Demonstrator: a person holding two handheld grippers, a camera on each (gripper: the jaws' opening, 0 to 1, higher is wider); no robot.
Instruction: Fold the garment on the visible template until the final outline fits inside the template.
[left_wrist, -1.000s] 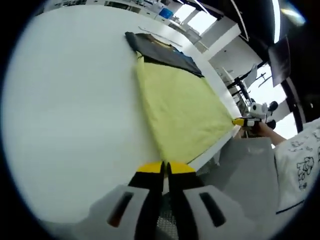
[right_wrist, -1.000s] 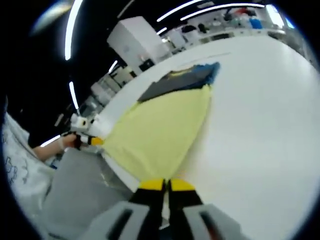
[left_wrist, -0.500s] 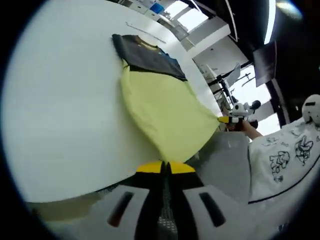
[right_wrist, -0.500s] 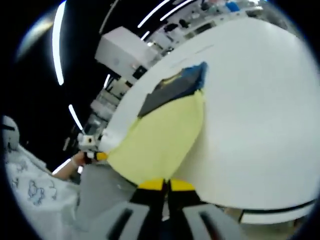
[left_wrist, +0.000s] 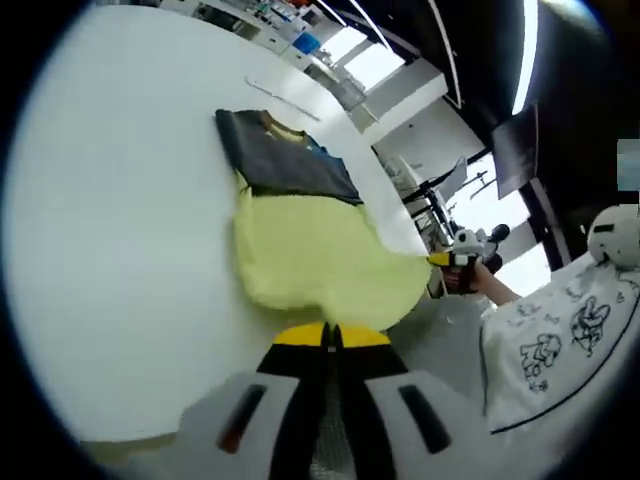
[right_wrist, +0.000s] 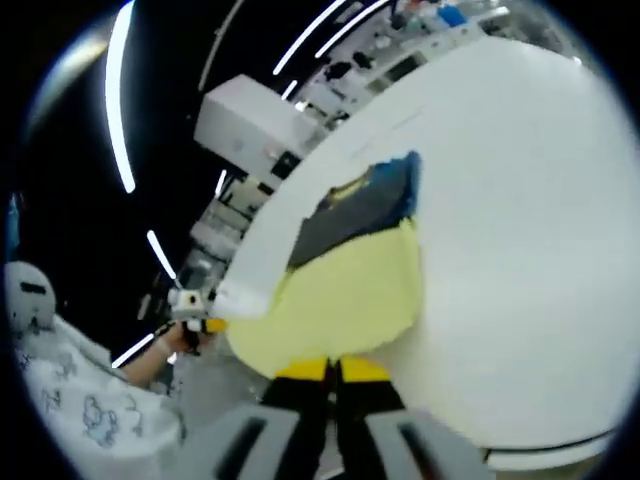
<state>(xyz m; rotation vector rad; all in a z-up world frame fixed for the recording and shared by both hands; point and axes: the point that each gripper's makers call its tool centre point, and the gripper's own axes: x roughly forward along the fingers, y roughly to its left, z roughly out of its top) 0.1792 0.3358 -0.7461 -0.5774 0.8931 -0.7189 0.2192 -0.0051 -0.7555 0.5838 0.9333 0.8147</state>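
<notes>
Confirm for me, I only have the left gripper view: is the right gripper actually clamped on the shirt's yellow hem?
Observer: Yes. In the right gripper view its own jaws are closed together on the yellow hem, with the right gripper at the near edge of the cloth.
Operator: What's past the dark top end of the shirt on that side?
Observer: A blue patch of the shirt sticks out beside the dark part, lying on the white table.
Operator: Anything behind the table I can't see?
Observer: A white box-shaped unit stands beyond the table's far edge, under long ceiling light strips.
</notes>
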